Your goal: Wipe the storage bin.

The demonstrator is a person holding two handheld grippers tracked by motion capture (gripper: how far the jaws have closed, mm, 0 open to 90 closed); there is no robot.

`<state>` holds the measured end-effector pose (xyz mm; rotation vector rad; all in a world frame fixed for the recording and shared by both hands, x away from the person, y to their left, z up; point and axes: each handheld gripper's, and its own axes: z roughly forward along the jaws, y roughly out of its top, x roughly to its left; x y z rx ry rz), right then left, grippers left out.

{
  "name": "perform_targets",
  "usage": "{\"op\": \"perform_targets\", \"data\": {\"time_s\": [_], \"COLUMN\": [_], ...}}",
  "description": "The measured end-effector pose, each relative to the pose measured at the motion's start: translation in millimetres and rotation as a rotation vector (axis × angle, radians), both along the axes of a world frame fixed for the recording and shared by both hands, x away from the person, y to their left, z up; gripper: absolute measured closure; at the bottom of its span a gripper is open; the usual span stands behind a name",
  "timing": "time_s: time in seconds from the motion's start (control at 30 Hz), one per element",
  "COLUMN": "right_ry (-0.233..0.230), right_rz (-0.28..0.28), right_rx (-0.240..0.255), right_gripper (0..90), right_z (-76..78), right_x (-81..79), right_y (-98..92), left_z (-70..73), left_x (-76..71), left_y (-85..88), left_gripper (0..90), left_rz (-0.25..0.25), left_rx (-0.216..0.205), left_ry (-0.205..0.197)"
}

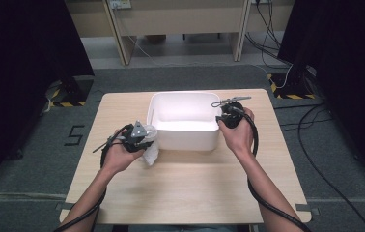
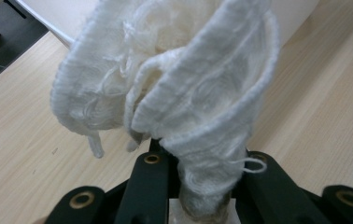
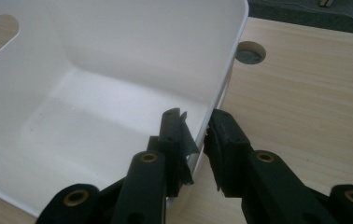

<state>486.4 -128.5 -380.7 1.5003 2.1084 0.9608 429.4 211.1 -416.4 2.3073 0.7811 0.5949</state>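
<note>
A crumpled white knitted cloth [image 2: 188, 93] hangs from my left gripper [image 2: 202, 186], whose jaws are shut on its lower end. In the high view that left gripper [image 1: 147, 140] holds the cloth [image 1: 150, 153] just off the front left corner of a white plastic tub [image 1: 190, 137]. My right gripper [image 3: 198, 135] straddles the tub's right wall [image 3: 118, 46], one jaw inside and one outside, closed on the rim. From above, the right gripper [image 1: 221, 120] sits at the tub's right edge. The tub holds nothing that I can see.
The tub stands at the back middle of a light wooden table [image 1: 185, 193]. A round cable hole [image 3: 250, 52] lies in the tabletop just beyond the tub's corner. Grey carpet, cables and desk legs lie past the table's far edge.
</note>
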Motion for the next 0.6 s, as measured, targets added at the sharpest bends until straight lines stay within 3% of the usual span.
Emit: {"op": "perform_targets", "data": {"time_s": [0.6], "right_ry": [-0.008], "right_rz": [0.017], "right_rx": [0.000], "right_gripper": [76.1], "right_z": [-0.5], "right_x": [1.5], "right_y": [1.7], "left_z": [-22.2], "left_x": [10.7], "left_y": [1.9], "left_gripper": [77.9], "left_rz": [0.045], "left_rx": [0.004], "left_ry": [0.045]}}
